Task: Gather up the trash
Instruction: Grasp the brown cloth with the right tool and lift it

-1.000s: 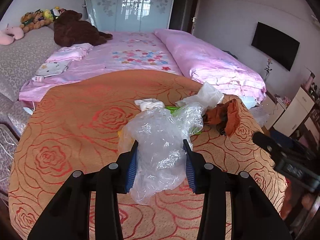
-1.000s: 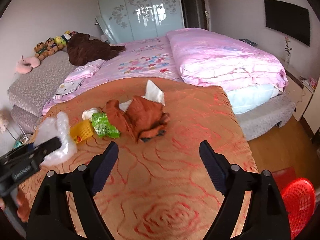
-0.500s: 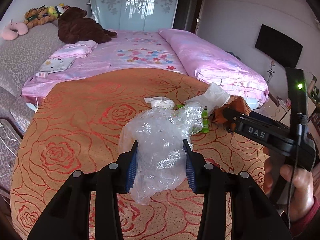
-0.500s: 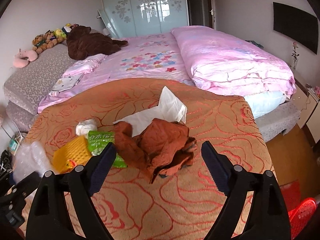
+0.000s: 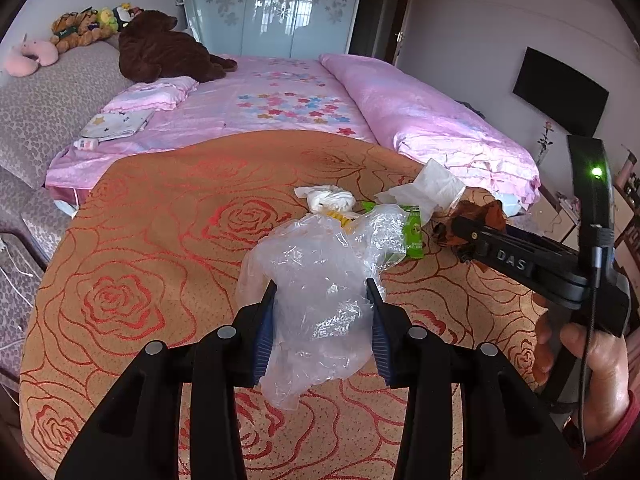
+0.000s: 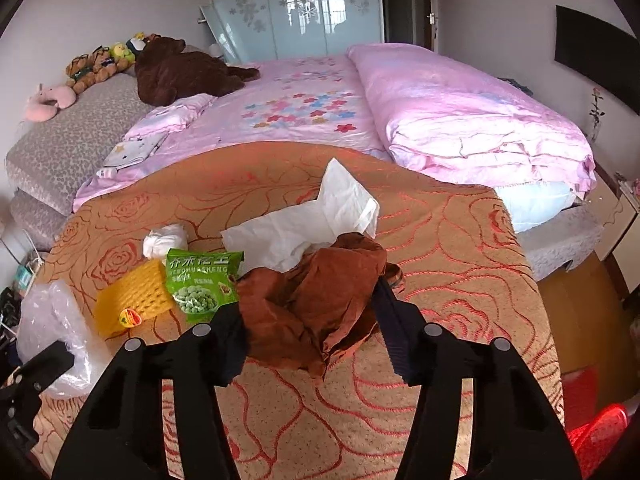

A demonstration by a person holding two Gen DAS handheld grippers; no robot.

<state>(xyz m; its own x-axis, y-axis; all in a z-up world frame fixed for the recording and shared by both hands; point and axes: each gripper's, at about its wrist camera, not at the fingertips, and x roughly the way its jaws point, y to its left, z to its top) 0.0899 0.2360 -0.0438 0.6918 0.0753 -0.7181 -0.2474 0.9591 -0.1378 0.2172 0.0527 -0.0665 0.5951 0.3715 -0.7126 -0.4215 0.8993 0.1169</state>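
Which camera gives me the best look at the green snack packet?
The right wrist view: the green snack packet lies in full sight, print and peas readable, beside the yellow sponge. In the left wrist view only a green edge shows behind the clear plastic bag.

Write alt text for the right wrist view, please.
Open right gripper straddles a crumpled brown paper on an orange rose-patterned bedspread; white tissue lies behind it, a green snack packet to its left.
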